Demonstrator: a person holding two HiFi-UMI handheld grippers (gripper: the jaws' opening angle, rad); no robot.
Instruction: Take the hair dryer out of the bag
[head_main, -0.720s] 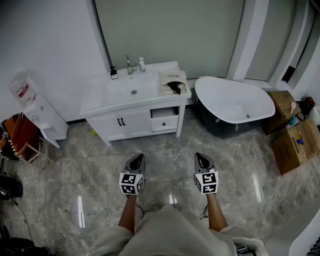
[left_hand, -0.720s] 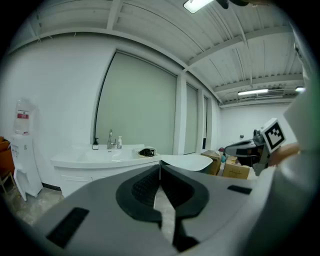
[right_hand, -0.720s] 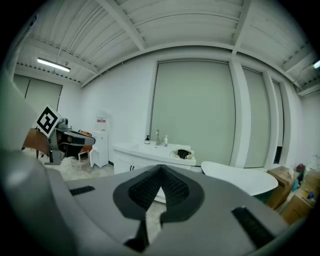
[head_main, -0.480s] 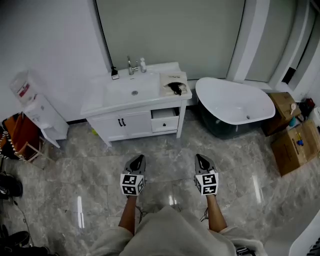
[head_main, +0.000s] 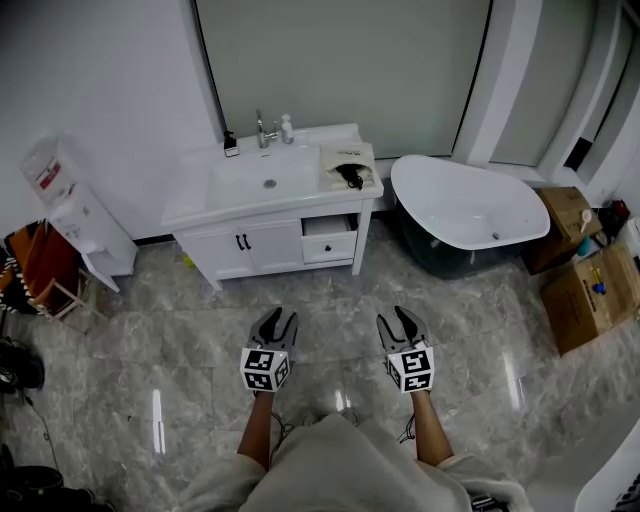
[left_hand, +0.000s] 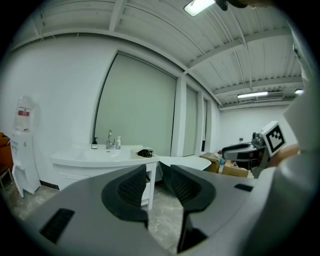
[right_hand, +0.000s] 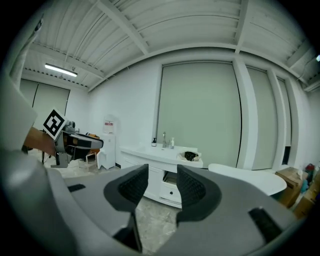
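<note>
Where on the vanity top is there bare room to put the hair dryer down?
Bare: the countertop strip left of the basin, out to the left edge, plus the narrow front lip. Crowded: the back edge holds the dark bottle, faucet and white bottle; the right end is taken by the bag and hair dryer.

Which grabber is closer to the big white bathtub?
Right. In the head view the right gripper hangs over the floor below and left of the bathtub; the left gripper is farther left, in front of the sink cabinet.
</note>
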